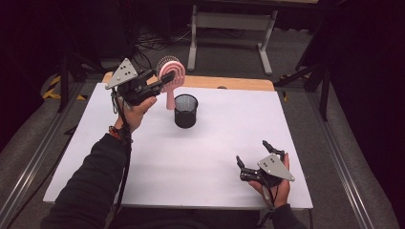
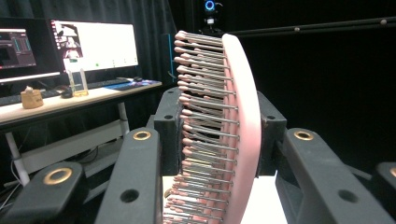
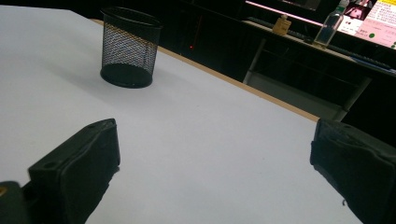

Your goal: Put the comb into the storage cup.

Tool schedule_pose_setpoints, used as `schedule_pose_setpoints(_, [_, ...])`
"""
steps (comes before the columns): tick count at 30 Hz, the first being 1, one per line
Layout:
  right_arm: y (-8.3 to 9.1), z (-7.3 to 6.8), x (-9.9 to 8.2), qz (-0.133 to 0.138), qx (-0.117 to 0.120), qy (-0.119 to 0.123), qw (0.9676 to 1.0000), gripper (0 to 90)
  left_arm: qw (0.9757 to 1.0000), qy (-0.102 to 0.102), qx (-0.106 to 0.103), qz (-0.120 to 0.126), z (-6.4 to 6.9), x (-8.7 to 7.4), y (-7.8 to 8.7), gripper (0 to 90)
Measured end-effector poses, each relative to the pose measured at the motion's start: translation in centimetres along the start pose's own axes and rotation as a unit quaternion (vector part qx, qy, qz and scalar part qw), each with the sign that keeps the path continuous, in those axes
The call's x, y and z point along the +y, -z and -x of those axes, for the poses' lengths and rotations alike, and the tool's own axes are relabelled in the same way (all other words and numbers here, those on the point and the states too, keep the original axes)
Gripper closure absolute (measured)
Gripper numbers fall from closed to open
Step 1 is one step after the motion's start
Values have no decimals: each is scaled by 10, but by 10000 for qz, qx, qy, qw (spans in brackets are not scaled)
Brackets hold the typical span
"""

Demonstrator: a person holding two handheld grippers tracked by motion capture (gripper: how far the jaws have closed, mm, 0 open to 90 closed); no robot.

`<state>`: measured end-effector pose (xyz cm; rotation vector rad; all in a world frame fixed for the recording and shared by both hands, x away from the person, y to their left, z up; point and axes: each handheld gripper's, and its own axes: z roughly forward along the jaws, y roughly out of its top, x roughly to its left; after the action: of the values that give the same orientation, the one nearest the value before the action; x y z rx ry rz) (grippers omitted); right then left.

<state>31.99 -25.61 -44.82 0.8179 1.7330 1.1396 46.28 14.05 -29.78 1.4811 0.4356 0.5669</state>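
Here, left gripper (image 1: 160, 82) is raised over the far-left part of the white surface (image 1: 191, 157), jaws clamped on the head of a pink hairbrush (image 1: 170, 76); in the left gripper view the brush (image 2: 243, 126) sits edge-on between the pads, bristles facing one jaw. Brush handle hangs down just beside a black mesh pen cup (image 1: 185, 110), probably not touching it, hard to tell from above. Cup stands upright near the middle-far surface, also seen in the right gripper view (image 3: 128, 49). Right gripper (image 1: 252, 155) rests low at the near-right edge, jaws spread wide, nothing between them.
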Motion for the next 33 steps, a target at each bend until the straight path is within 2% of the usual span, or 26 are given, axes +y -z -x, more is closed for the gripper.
schedule_pose_setpoints(7, [-1, -1, 0, -12, 12, 81, 10000, 26, 10000, -62, -3, -24, 1, 1, -13, 631])
schedule_pose_setpoints(23, [-1, -2, -1, -10, 58, 154, 9999, 30, 10000, -16, -50, 70, -1, 3, -29, 631])
schedule_pose_setpoints(27, [0, -1, -1, 58, -82, 147, 9998, 38, 10000, 25, -26, 32, -2, 0, -36, 631])
schedule_pose_setpoints(33, [0, 0, -1, 80, -113, 95, 9999, 38, 10000, 62, -34, -15, -2, -5, -45, 631])
